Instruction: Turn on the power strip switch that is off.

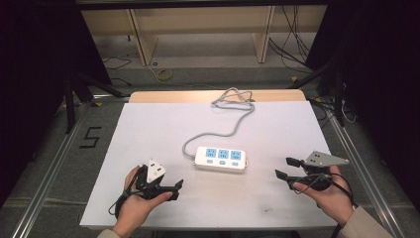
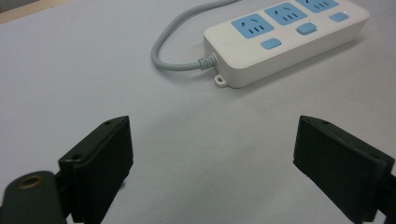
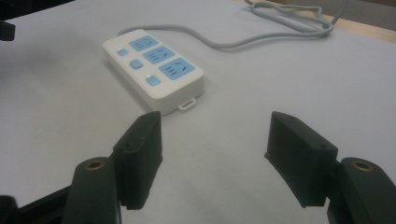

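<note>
Left gripper rests near-left on the desk, fingers wide apart, empty. Power strip lies mid-desk, its cord trailing far. Right gripper, near-right, fingers wide too, holding nothing.

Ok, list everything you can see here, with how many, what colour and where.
power strip: one, white with three blue sockets, middle of the table
cord: one, grey, runs from the strip's left end to a coil at the far edge
table: one, white top with a wooden strip at the far edge
shelf unit: one, light wood, on the floor beyond the table
left gripper: one, black, jaws open, near left of the strip
right gripper: one, black with grey plate, jaws open, near right
</note>
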A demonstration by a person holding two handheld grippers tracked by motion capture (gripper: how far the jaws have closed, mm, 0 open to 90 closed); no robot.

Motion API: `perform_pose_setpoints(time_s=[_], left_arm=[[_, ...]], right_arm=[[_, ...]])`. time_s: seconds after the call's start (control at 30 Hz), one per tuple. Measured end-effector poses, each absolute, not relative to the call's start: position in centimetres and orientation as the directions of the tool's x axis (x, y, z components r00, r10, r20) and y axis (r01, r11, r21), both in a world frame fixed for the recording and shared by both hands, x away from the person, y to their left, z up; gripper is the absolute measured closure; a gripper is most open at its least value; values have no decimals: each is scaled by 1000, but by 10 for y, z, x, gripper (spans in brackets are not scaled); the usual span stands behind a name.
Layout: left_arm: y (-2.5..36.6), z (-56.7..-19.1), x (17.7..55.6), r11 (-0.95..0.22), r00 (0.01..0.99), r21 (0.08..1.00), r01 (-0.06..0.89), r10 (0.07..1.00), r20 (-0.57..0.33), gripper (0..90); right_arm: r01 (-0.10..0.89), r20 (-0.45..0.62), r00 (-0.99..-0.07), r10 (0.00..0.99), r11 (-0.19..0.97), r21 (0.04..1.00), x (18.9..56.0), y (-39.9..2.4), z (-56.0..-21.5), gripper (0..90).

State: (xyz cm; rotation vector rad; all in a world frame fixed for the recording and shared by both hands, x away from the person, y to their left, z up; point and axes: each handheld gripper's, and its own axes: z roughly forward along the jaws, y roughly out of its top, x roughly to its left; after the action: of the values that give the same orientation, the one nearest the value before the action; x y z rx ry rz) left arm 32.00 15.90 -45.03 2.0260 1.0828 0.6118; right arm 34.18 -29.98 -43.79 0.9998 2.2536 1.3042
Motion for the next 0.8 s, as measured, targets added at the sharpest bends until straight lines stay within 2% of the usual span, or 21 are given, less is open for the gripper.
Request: perform_pose_setpoints(time_s=[0.17, 0.4, 0.43, 0.47, 0.6, 0.8], left_arm=[[160, -451, 320, -374, 516, 780, 502, 853, 77, 131], [159, -451, 320, -381, 517, 777, 501, 852, 84, 140], [159, -451, 320, -381, 517, 777, 501, 852, 84, 141], [158, -451, 320, -380, 518, 779, 499, 851, 84, 141], [157, -451, 320, -375, 518, 781, 500, 852, 77, 142], [155, -451, 319, -381, 525, 780, 495, 847, 81, 144]], right_arm=[[394, 36, -703, 711, 347, 851, 342, -296, -437, 460], [375, 14, -712, 702, 363, 853, 345, -289, -435, 660], [375, 14, -712, 702, 363, 853, 345, -289, -435, 660], [369, 14, -715, 699, 361, 856, 345, -287, -434, 709], [355, 2, -716, 698, 362, 862, 347, -284, -433, 766], [348, -1, -723, 691, 366, 863, 353, -277, -430, 898]])
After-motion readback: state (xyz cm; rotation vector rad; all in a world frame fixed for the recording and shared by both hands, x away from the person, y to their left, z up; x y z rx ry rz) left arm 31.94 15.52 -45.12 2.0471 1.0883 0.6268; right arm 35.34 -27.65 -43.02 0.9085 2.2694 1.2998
